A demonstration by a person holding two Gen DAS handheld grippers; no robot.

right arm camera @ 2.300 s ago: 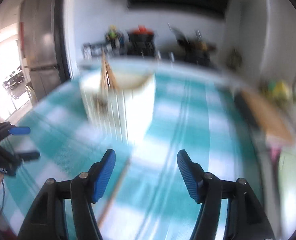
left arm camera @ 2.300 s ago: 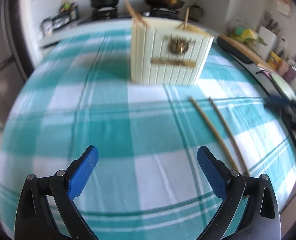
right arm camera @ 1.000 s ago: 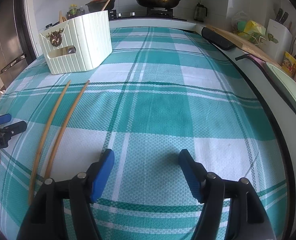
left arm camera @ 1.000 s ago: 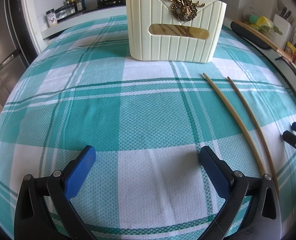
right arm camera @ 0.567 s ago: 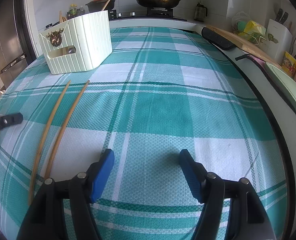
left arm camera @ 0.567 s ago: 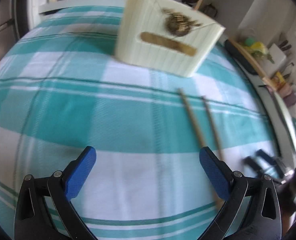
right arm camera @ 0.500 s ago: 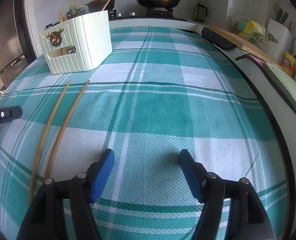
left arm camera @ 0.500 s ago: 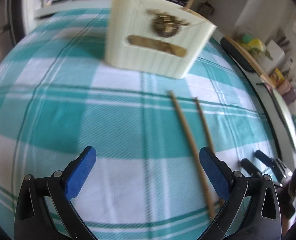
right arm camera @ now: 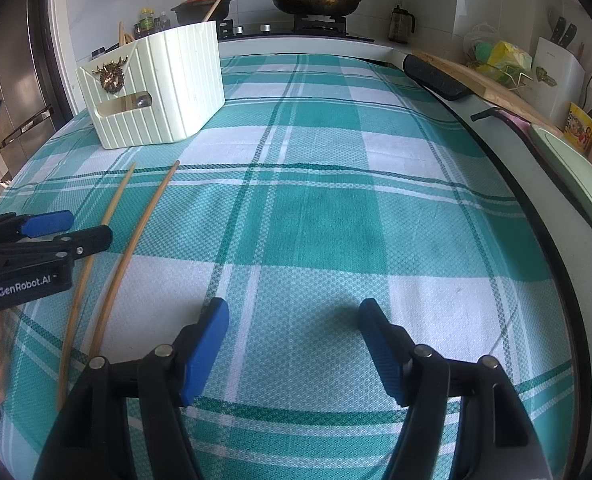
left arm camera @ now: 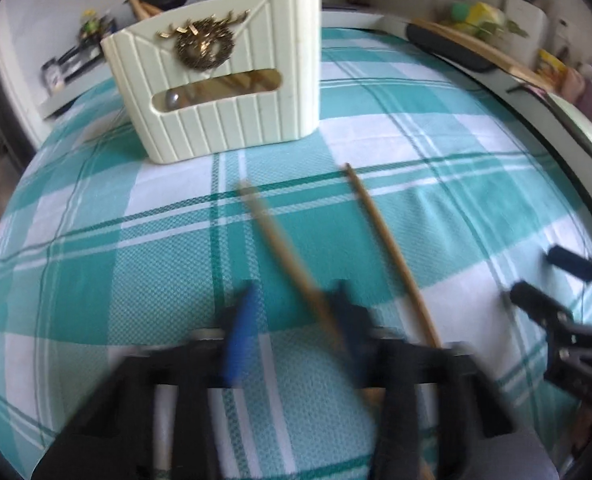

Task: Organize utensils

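Our left gripper (left arm camera: 292,328) has just been closing its jaws around the left chopstick (left arm camera: 280,248) on the checked tablecloth (right arm camera: 336,208); whether the pads grip, we cannot tell. Our right gripper (right arm camera: 294,344) hangs released, empty.

Home kitchen, frying pan (right arm camera: 315,3) on stove (right arm camera: 296,28), knife block (right arm camera: 556,76)

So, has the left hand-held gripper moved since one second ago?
Yes. The left hand-held gripper has moved toward the two chopsticks, judged against the cream holder. Its jaws have just been closing around the nearer chopstick.
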